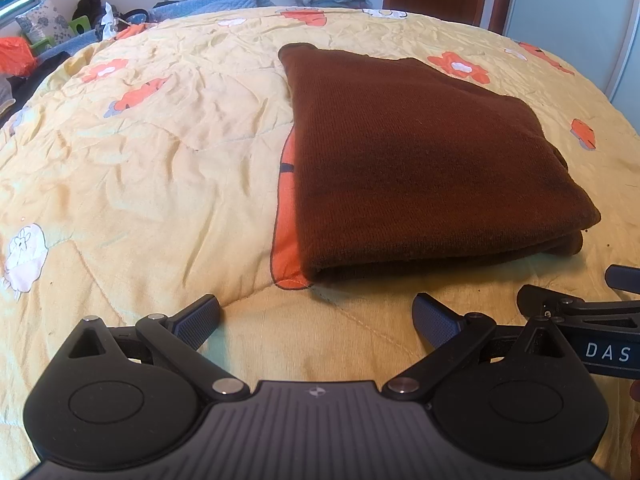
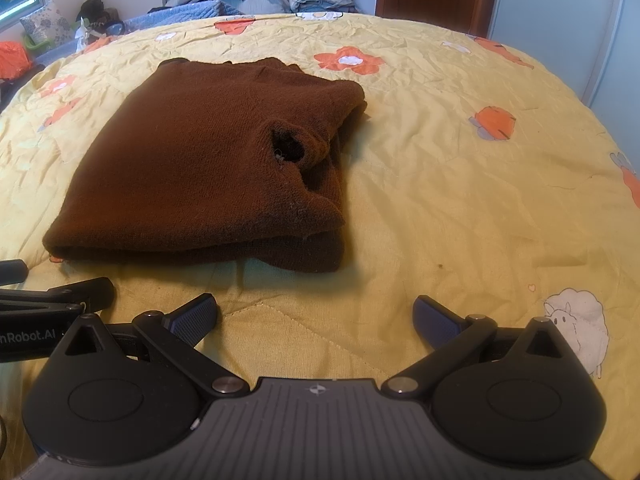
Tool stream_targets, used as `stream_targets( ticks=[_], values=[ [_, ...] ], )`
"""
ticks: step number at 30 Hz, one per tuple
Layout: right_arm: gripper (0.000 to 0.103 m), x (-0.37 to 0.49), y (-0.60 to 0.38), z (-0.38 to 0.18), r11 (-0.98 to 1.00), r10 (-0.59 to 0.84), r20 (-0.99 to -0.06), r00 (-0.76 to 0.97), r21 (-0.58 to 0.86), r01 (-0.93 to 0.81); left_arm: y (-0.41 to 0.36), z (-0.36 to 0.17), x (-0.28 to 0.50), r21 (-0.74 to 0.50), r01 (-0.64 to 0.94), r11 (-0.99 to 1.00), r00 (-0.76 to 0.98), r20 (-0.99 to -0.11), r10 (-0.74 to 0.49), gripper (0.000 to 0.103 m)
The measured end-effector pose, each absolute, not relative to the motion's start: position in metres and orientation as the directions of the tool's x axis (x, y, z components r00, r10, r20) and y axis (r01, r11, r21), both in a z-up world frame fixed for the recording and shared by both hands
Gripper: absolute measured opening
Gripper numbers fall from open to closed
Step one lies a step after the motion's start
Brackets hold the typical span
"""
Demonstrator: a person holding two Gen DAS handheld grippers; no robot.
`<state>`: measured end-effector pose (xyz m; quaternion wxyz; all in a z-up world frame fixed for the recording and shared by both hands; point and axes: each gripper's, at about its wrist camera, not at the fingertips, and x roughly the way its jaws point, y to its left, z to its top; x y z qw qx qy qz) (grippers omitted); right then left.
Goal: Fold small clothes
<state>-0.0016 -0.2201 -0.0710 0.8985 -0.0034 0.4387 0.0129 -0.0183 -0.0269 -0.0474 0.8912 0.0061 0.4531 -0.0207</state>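
Brown sweater sits folded on the bed's yellow quilt, its near edge just ahead of both claws. Left claw and right claw are both spread apart, holding nothing, side by side. Lots of bare quilt around it.

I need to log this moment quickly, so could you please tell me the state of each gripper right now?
Left gripper: open, holding nothing, short of the folded brown knitted garment.
Right gripper: open, holding nothing, above the yellow flowered quilt.
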Motion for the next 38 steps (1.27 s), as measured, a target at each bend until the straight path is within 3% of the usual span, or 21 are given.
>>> stream_targets(
  ticks=[38],
  values=[
    [0.103,-0.015,-0.222,-0.057,0.999,0.033,-0.779,0.626,0.014,-0.035,-0.028,-0.03,-0.034,-0.015,0.065,0.998,0.642,-0.765,-0.053,0.103]
  ],
)
